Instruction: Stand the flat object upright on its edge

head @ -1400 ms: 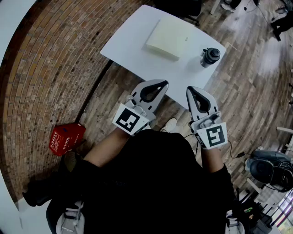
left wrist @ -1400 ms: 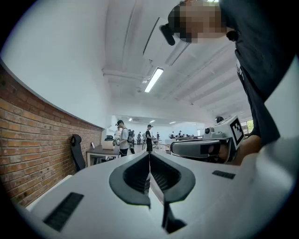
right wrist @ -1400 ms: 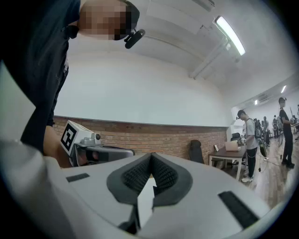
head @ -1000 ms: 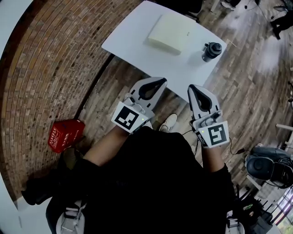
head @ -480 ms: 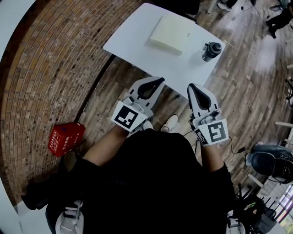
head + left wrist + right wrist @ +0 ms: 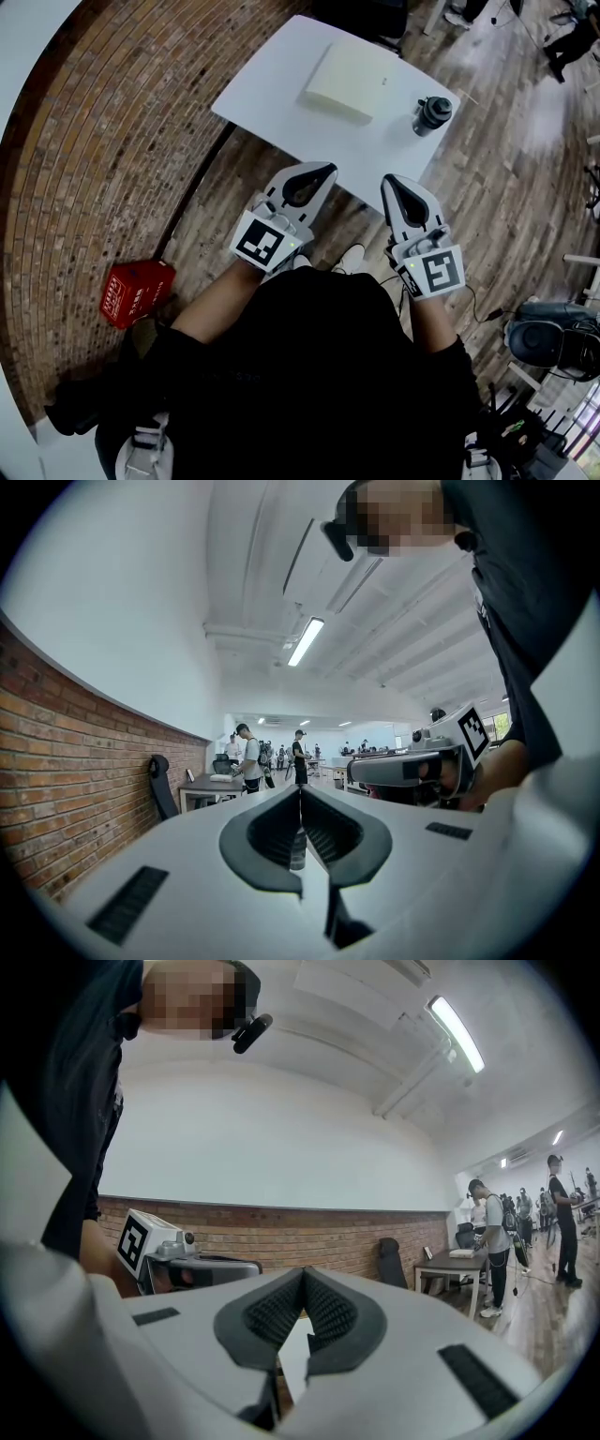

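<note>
A pale yellow flat object (image 6: 349, 82) lies flat on the white table (image 6: 272, 94) in the head view. My left gripper (image 6: 330, 169) and right gripper (image 6: 386, 180) hover side by side short of the table's near edge, well apart from the object. Both are shut with nothing between the jaws. In the left gripper view my left gripper (image 6: 300, 789) points level into the room with its jaws closed together, and the right gripper (image 6: 412, 766) shows beside it. The right gripper view shows my right gripper (image 6: 303, 1274) closed likewise, with the left gripper (image 6: 187, 1265) at its left.
A dark bottle (image 6: 431, 114) stands on the table's right end. A red box (image 6: 136, 291) sits on the floor by the brick wall (image 6: 84, 159). A dark bag (image 6: 553, 342) lies at the right. People stand far off (image 6: 248, 761) by a desk.
Both grippers have stayed shut and in place short of the table. Only the head view has shifted slightly.
</note>
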